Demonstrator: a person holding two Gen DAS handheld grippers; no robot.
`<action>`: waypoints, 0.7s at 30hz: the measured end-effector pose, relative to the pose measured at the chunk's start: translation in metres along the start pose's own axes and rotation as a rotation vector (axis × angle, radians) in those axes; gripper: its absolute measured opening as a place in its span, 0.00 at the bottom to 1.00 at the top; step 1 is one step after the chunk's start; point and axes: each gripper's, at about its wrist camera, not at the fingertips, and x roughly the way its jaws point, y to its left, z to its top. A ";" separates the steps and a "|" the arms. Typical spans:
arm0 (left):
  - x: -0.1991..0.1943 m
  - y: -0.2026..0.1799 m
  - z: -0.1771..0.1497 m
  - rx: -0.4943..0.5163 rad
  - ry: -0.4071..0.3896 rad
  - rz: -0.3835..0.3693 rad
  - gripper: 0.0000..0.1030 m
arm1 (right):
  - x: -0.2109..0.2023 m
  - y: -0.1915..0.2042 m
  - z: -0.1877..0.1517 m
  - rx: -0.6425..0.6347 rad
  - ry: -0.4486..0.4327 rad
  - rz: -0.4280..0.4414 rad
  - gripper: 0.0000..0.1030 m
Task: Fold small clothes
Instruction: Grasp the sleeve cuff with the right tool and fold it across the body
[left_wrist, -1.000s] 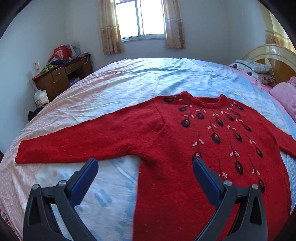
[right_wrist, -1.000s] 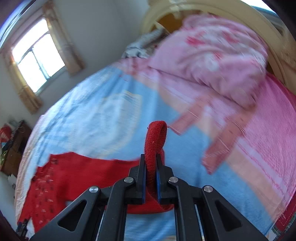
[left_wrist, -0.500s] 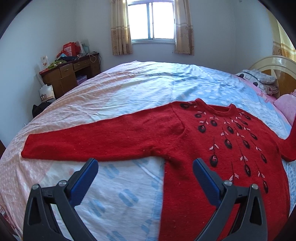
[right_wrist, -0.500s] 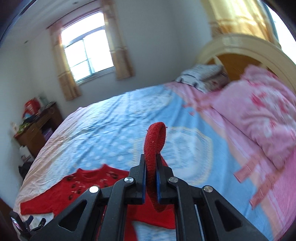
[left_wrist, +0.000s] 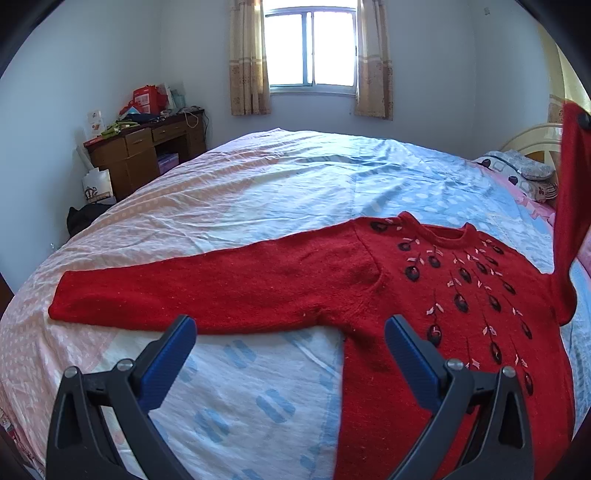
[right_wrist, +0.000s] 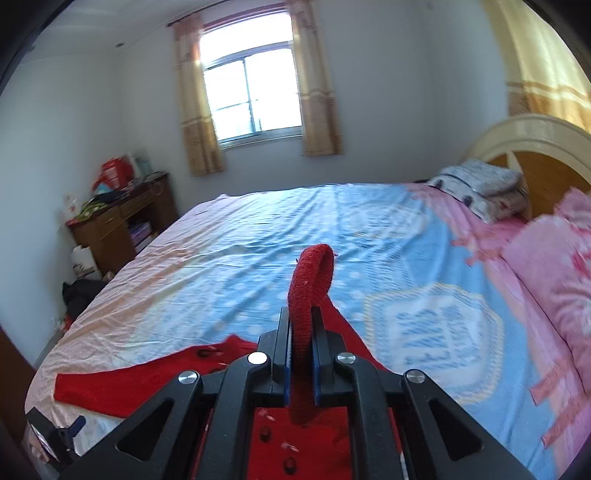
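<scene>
a red sweater (left_wrist: 436, 295) lies flat on the bed (left_wrist: 280, 192), front side up, with dark flower shapes and small pink bits sewn on it. its neck points to the far side. one long sleeve (left_wrist: 192, 291) is spread out flat to the left. the other sleeve (left_wrist: 569, 206) is lifted up in the air at the right edge of the left view

the left hand-held gripper (left_wrist: 290, 354) is wide, with nothing between its blue pads. it hangs over the near edge of the sweater, just below the flat sleeve

the right hand-held gripper (right_wrist: 300, 354) is pinched tight on the red cuff (right_wrist: 312, 280) of the lifted sleeve. the cuff sticks up in a loop past the tips

far left there is a brown counter (left_wrist: 147, 155) with drawers, with red boxes (left_wrist: 146, 99) and other stuff on top. the writing on the boxes is too small to read. a white bag (left_wrist: 96, 184) stands by it. a window (left_wrist: 312, 42) with curtains is on the far wall. pink pillows (right_wrist: 554, 273) lie at the right by the headboard (right_wrist: 532, 144)
</scene>
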 end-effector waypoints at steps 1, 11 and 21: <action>0.000 0.001 0.000 -0.001 -0.001 0.002 1.00 | 0.004 0.011 0.003 -0.013 -0.001 0.010 0.07; 0.009 0.029 0.006 -0.047 -0.008 0.060 1.00 | 0.082 0.126 -0.035 -0.120 0.125 0.147 0.07; 0.020 0.048 0.006 -0.090 0.002 0.096 1.00 | 0.180 0.215 -0.136 -0.266 0.311 0.191 0.07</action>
